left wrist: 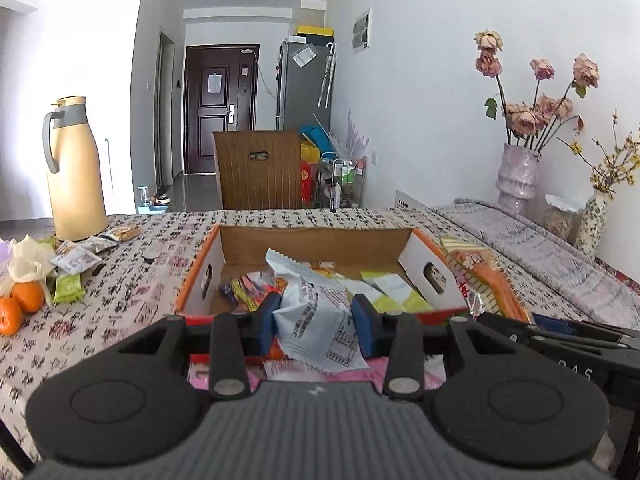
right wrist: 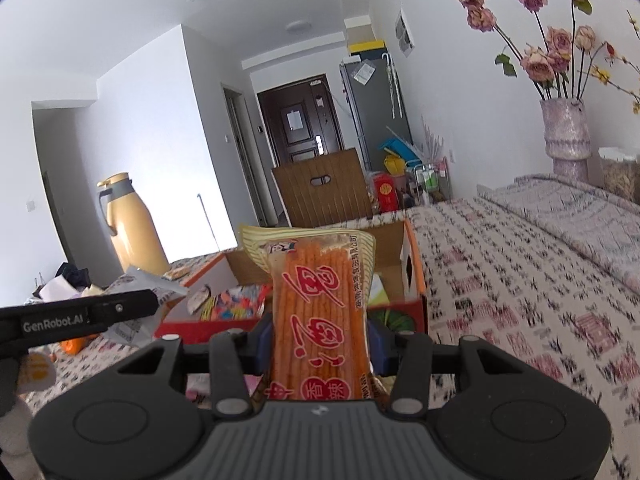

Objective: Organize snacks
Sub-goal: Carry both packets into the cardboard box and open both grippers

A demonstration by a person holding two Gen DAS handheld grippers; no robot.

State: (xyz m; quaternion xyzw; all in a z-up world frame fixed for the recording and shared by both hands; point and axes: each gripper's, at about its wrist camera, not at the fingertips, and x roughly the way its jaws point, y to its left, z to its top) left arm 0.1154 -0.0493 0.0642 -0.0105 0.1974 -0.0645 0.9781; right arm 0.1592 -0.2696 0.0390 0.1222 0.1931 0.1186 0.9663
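Both grippers are loaded: the left gripper (left wrist: 316, 320) is clamped on a crinkly white snack packet (left wrist: 316, 316), and the right gripper (right wrist: 320, 340) is clamped on an orange pack of spicy sticks (right wrist: 320, 312), held upright. Just ahead of both sits the open cardboard box (left wrist: 316, 240), already holding wrappers, so I'd guess both are headed in. Further out there's a patterned tablecloth (right wrist: 520, 280), a thermos (left wrist: 74, 168) and oranges (left wrist: 24, 300) off left, and dried roses (left wrist: 532, 112) off right.
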